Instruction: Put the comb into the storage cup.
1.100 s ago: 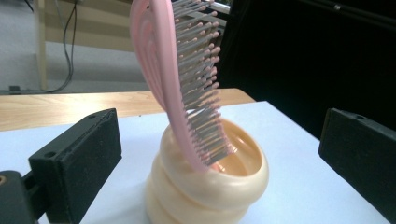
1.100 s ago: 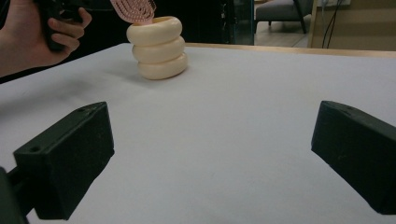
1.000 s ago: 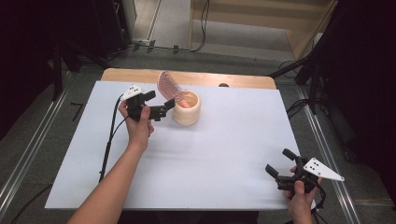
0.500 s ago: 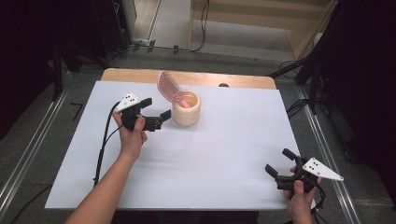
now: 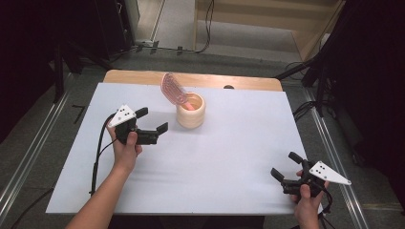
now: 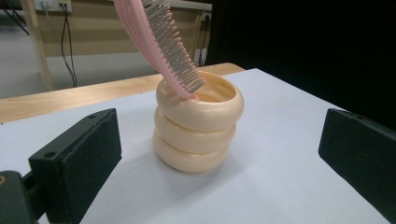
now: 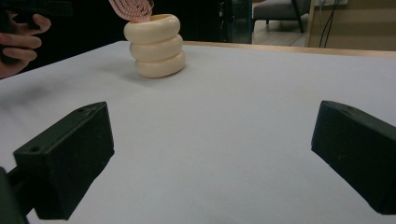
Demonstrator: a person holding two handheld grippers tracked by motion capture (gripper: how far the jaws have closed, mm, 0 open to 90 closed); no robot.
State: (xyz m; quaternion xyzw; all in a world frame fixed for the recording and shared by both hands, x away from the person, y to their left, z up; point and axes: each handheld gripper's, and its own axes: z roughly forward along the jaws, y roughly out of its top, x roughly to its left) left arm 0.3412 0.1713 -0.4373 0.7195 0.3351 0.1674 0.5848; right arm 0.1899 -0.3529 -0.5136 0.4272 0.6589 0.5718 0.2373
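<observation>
Pink hairbrush (image 5: 173,89) stands handle-down in a cream holder (image 5: 191,110) shaped as three stacked rings. Holder sits on the white surface (image 5: 229,157), toward its far edge and slightly left of centre. Brush head leans out over the holder's left rim, bristles facing down and toward the holder; in the left gripper view the brush (image 6: 156,39) tilts up and to the left, its lower bristles at rim level of the holder (image 6: 198,123).

Left gripper (image 5: 152,120): held in the person's left hand (image 5: 125,145) just left of the holder, near it but apart, no contact. Jaws wide apart, nothing between them; they point at the holder, which sits centred between the two black jaws in the left gripper view.

Right gripper (image 5: 282,166): at the near right corner of the surface, well apart from the holder, held in the right hand (image 5: 305,202). Jaws apart, nothing held. Its own view looks across bare white surface to the holder (image 7: 155,45), with the brush head (image 7: 132,9) above it and fingers of the left hand (image 7: 21,39) at the left edge.
</observation>
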